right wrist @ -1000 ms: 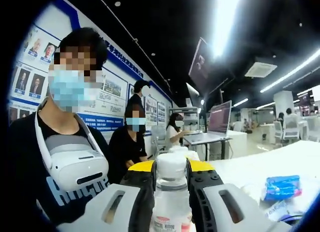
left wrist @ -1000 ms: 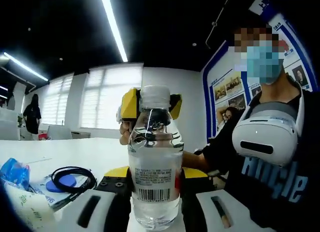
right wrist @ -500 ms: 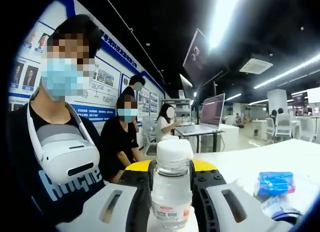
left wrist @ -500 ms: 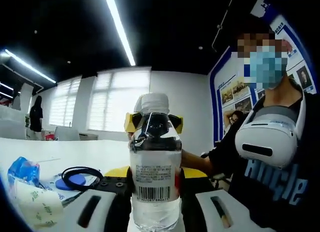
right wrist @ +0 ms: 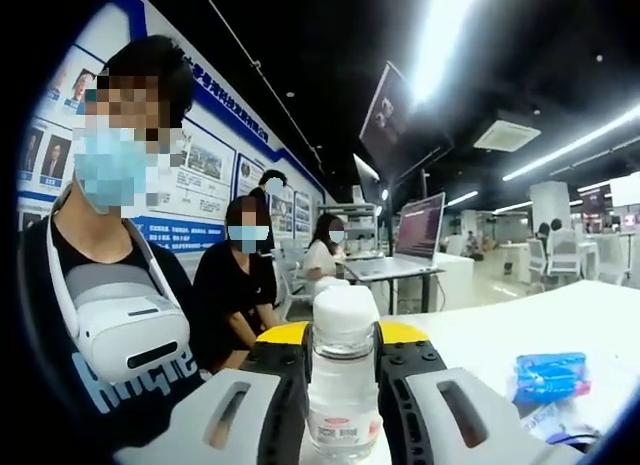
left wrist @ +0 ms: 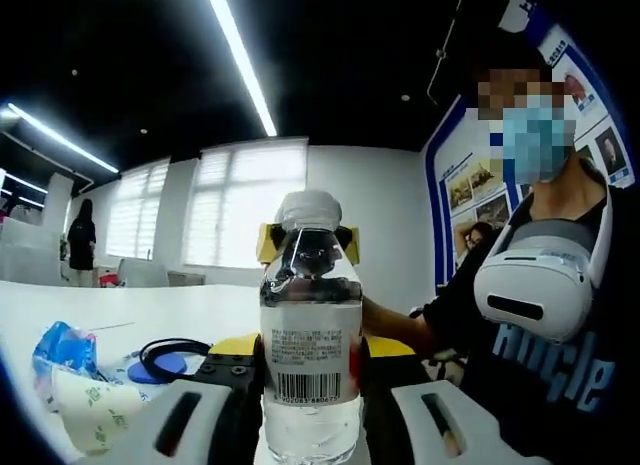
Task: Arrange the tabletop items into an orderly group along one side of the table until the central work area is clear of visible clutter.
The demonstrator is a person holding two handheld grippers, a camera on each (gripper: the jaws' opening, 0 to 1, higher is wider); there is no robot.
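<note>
A clear water bottle [left wrist: 311, 335] is held upright, pinched between the fingers of the left gripper [left wrist: 312, 410] and, from the opposite side, between those of the right gripper [right wrist: 342, 405]. To the bottle's left on the white desk [left wrist: 150, 310], a black cable coil [left wrist: 165, 350], a blue packet [left wrist: 62, 345] and a crumpled wrapper [left wrist: 95, 415] are seen

In the left gripper view, the bottle [left wrist: 311, 330] I held was cut off at its base by the lower edge, and it hid most of the right gripper [left wrist: 306, 243] behind its cap. A crumpled wrapper [left wrist: 95, 415] ran out at the lower left. In the right gripper view, the bottle's lower half was hidden between my jaws, and its label print [right wrist: 342, 425] was too small to read.
</note>
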